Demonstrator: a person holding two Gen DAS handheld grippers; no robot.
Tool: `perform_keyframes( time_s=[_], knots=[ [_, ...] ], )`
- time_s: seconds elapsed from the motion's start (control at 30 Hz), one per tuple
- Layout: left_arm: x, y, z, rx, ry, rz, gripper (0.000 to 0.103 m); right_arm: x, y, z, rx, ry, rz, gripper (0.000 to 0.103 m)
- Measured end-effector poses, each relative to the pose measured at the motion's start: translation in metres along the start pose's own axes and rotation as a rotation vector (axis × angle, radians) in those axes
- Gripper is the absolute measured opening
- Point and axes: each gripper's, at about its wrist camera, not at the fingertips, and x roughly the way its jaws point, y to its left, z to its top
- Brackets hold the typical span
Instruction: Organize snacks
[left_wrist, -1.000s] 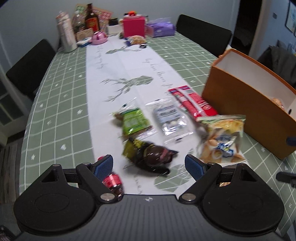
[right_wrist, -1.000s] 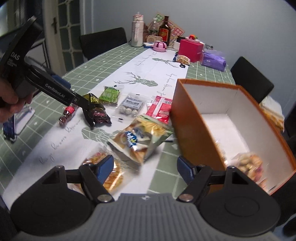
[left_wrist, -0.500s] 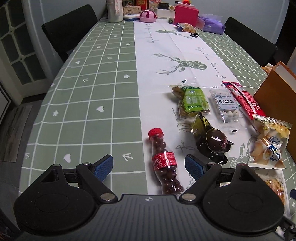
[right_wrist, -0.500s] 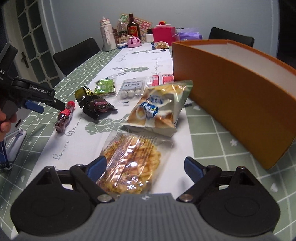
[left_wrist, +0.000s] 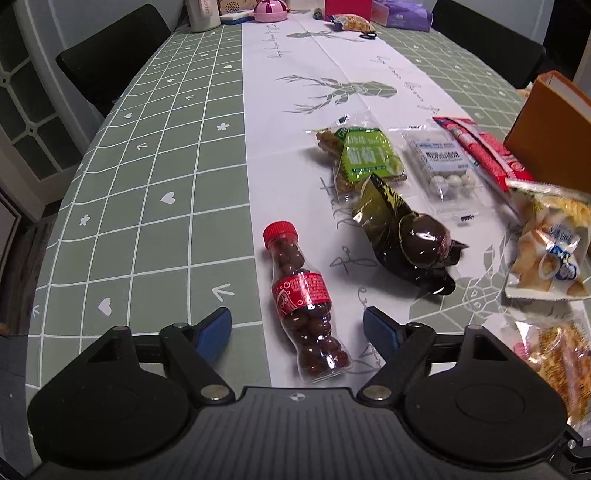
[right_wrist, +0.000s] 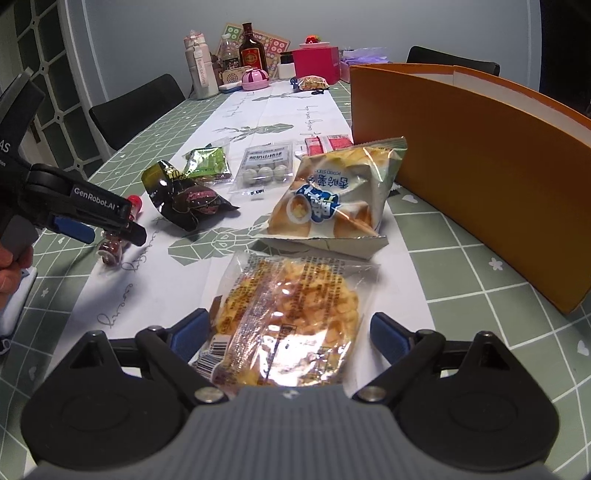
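Two grippers, both spread wide and holding nothing, appear over the worktop (left_wrist: 155, 206). In the left wrist view we see the left gripper (left_wrist: 297, 326) with its blue pads far apart, and between them lies the lower half of a small candy bottle (left_wrist: 304, 299) with a red cap and red label, on its side, cap pointing away. We cannot tell whether either pad touches the bottle. Just right of the bottle lies a dark crumpled pouch (left_wrist: 404, 236), and beyond it a green packet (left_wrist: 364, 157). Further right we note a clear packet of white balls (left_wrist: 443, 166), a red stick pack (left_wrist: 484, 151) and, at the edge, the orange box (left_wrist: 546, 140), against which the red pack ends. A chip bag (left_wrist: 550, 243) lies near the box.

In the right wrist view we see, at far left, the left gripper (right_wrist: 110, 225) low over the candy bottle (right_wrist: 112, 247). To its right lie the dark pouch (right_wrist: 188, 195), the green packet (right_wrist: 207, 162) and the ball packet (right_wrist: 264, 168). The right gripper (right_wrist: 290, 330) is likewise fully spread; a clear bag of yellow crackers (right_wrist: 288, 314) lies flat between its pads, its near end under the gripper body. Its left edge lies close against the left pad, while the right pad stands apart. Just beyond it rests the chip bag (right_wrist: 340, 192), and at far right stands the orange box (right_wrist: 480, 147).
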Motion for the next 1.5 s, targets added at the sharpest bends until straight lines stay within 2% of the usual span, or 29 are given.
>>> perform_keyframes(
  time_s=[0.13,0.23,0.33,0.4,0.5,1.13,1.33,1.5],
  knots=[
    [0.000,-0.003,-0.002,0.019,-0.012,0.006,0.089,0.004,0.009,-0.005,-0.057,-0.015,-0.040,0.094],
    [-0.002,-0.006,-0.003,0.035,-0.018,0.003,0.082,0.002,0.012,-0.010,-0.108,-0.041,-0.050,0.088],
    [-0.003,-0.009,-0.002,0.042,-0.010,-0.010,0.068,0.000,0.008,-0.012,-0.121,-0.055,-0.040,0.084],
    [-0.004,-0.010,0.000,0.040,-0.006,0.002,0.049,-0.002,0.006,-0.013,-0.126,-0.058,-0.034,0.081],
    [-0.004,-0.012,0.001,0.046,0.008,0.010,0.035,-0.003,0.002,-0.011,-0.124,-0.055,-0.021,0.078],
    [-0.021,-0.015,-0.004,0.091,0.032,0.025,0.035,-0.017,-0.018,-0.011,-0.078,-0.043,0.003,0.074],
    [-0.033,-0.027,-0.008,0.106,0.027,-0.003,0.035,-0.027,-0.026,-0.008,-0.061,-0.057,0.006,0.073],
    [-0.051,-0.044,-0.012,0.121,0.018,-0.062,0.035,-0.035,-0.035,-0.005,-0.047,-0.065,0.012,0.073]
  ],
)
